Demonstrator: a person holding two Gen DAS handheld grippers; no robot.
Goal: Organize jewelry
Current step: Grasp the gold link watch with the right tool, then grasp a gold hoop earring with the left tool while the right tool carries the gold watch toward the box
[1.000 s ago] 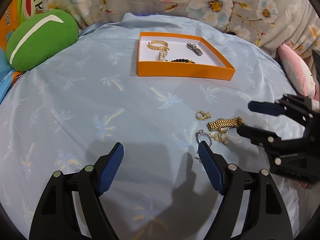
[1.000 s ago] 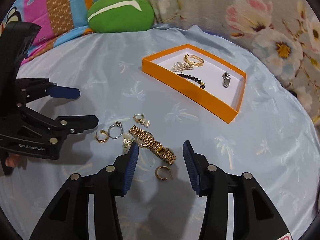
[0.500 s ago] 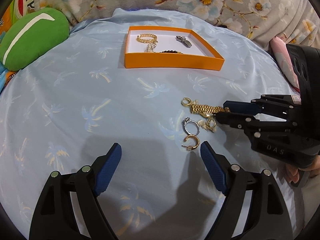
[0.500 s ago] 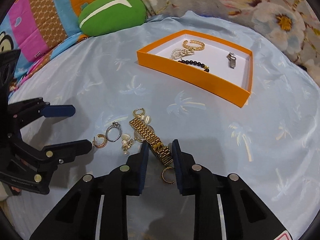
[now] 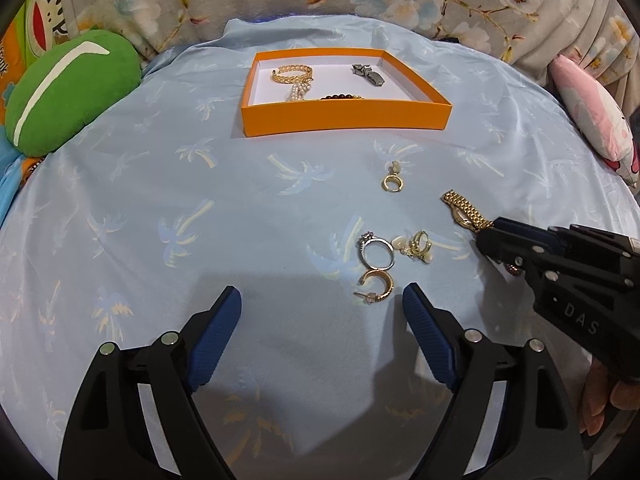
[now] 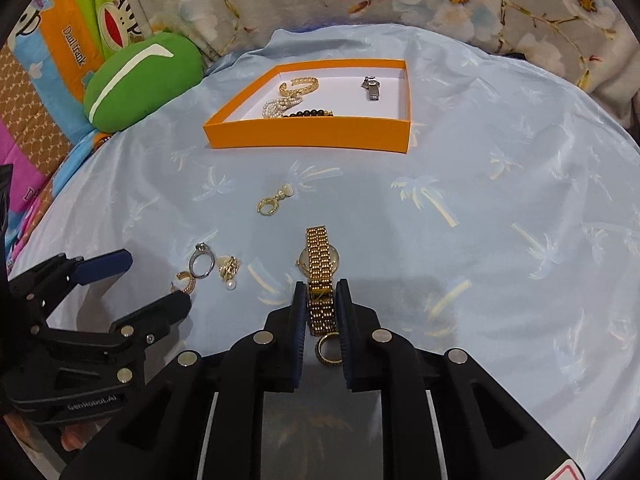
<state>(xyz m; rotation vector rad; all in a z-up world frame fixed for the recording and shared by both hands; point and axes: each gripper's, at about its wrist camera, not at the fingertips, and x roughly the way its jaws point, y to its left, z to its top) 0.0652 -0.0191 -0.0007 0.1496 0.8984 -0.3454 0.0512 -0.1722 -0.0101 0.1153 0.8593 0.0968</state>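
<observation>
My right hand-held gripper (image 6: 319, 304) is clamped on the gold watch (image 6: 319, 270), low over the blue bedsheet (image 6: 480, 208); my left hand-held gripper (image 5: 322, 320) hangs spread wide, holding nothing. Four pieces, I think, already sit in the orange tray (image 6: 308, 137). Left to do: silver ring (image 5: 376, 249), hoop earring (image 5: 377, 286), a few small gold bits.
</observation>
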